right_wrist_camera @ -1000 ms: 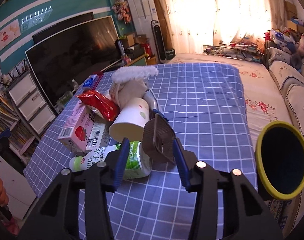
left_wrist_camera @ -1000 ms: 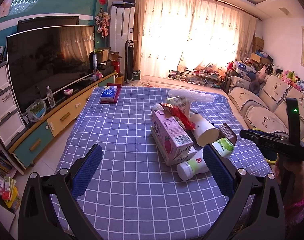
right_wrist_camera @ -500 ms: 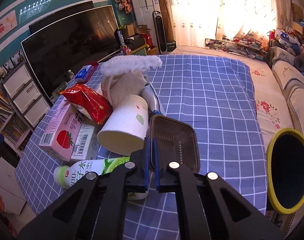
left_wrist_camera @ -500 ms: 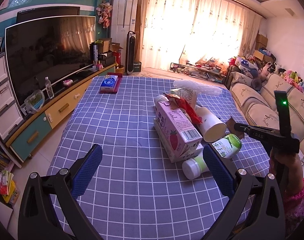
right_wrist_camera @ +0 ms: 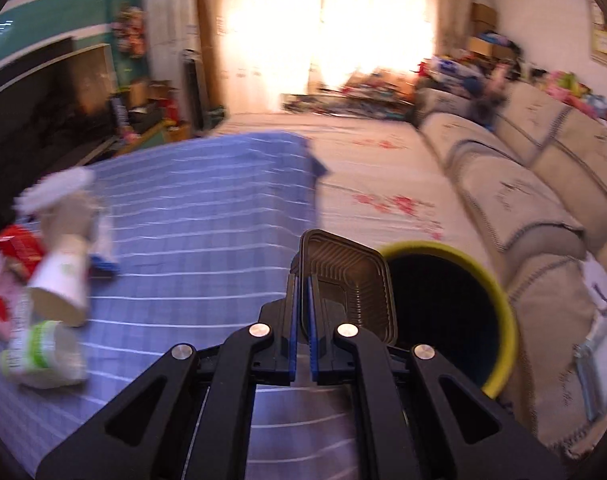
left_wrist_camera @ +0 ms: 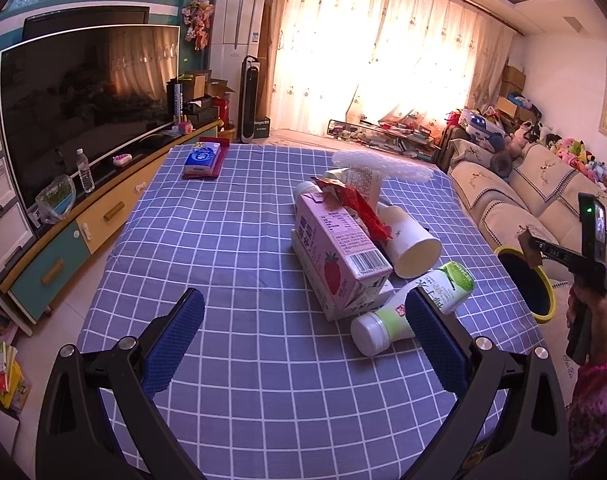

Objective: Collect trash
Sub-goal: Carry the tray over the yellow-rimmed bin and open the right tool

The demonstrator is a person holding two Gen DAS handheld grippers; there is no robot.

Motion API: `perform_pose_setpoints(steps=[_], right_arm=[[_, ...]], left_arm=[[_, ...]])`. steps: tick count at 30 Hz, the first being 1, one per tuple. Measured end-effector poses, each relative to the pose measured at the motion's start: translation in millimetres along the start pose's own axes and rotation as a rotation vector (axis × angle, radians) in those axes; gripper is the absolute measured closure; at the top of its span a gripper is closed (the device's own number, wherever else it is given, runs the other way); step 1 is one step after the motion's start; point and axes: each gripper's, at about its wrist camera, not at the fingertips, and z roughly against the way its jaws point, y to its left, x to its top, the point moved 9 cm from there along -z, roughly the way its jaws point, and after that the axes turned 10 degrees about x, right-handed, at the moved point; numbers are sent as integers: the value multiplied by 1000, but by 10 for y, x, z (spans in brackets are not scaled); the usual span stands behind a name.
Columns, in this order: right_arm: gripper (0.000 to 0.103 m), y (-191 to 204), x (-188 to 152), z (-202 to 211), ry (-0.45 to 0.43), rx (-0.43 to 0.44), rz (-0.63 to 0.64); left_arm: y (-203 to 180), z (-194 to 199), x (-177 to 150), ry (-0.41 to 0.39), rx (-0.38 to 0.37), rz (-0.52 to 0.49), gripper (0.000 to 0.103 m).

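Note:
My right gripper (right_wrist_camera: 301, 280) is shut on the rim of a brown plastic tray (right_wrist_camera: 345, 280) and holds it in the air at the table's right edge, beside a yellow-rimmed bin (right_wrist_camera: 459, 312). The right gripper (left_wrist_camera: 531, 246) and the bin (left_wrist_camera: 525, 284) also show in the left wrist view. My left gripper (left_wrist_camera: 303, 320) is open and empty above the checked tablecloth (left_wrist_camera: 223, 240). A trash pile lies ahead of it: a pink strawberry carton (left_wrist_camera: 339, 256), a paper cup (left_wrist_camera: 411, 244), a green-and-white bottle (left_wrist_camera: 411, 304), a red wrapper (left_wrist_camera: 355, 208).
A tissue pack on a red tray (left_wrist_camera: 205, 156) lies at the table's far left. A TV (left_wrist_camera: 83, 96) and cabinet stand to the left. A sofa (right_wrist_camera: 535, 200) runs along the right behind the bin. White foam wrap (left_wrist_camera: 383, 164) tops the pile.
My right gripper closed on the brown tray, lifted it off the table and swung it right toward the bin. My left gripper stayed open and shifted only slightly.

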Motion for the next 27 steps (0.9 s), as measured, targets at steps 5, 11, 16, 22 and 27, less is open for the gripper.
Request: perform_pose_setpoints(steps=[5, 11, 16, 22, 27], right_arm=[[98, -722, -196, -404, 92, -121, -70], [78, -1099, -415, -709, 146, -163, -126], [73, -1206, -500, -686, 135, -158, -148], [68, -1180, -493, -611, 121, -153, -145], [65, -1105, -461, -571, 110, -139, -134]], left_arm=[[-182, -63, -38, 21, -17, -23, 4], [-363, -169, -52, 50, -19, -42, 4], [-525, -329, -60, 82, -23, -47, 4], [-710, -574, -7, 97, -10, -59, 4], [-743, -817, 94, 99, 41, -59, 4]])
